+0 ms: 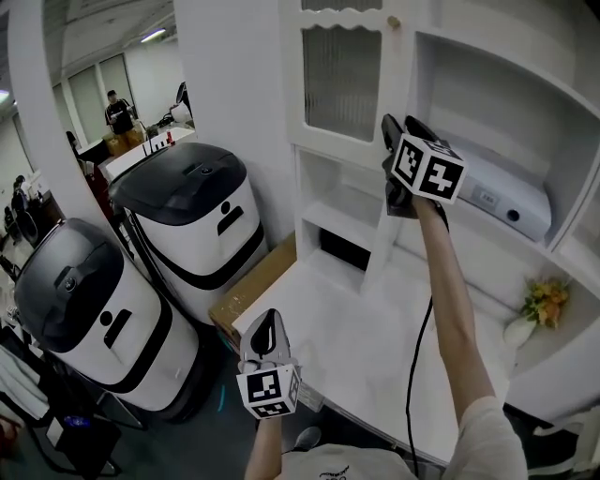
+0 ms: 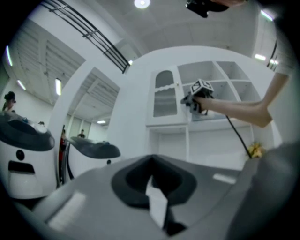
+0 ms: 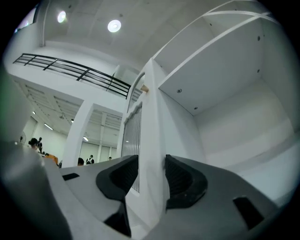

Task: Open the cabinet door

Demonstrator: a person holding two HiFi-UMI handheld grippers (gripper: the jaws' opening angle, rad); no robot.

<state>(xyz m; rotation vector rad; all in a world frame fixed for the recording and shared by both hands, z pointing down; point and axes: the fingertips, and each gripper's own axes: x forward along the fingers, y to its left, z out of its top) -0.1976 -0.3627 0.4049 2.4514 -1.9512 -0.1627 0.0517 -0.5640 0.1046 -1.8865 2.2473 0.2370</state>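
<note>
right hand-held gripper point(image 3: 151, 174) clamps cabinet door point(image 1: 339, 80) edge; contact hidden in head view | left hand-held gripper point(image 1: 267, 323) jaws together, well below door | domed machines point(image 1: 187, 220) left of door

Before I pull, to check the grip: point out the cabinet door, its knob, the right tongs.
cabinet door point(image 1: 342, 80): head view, ribbed pane
knob point(image 1: 394, 22): head view, round head
right tongs point(image 3: 151, 165): right gripper view, between the tips
</note>
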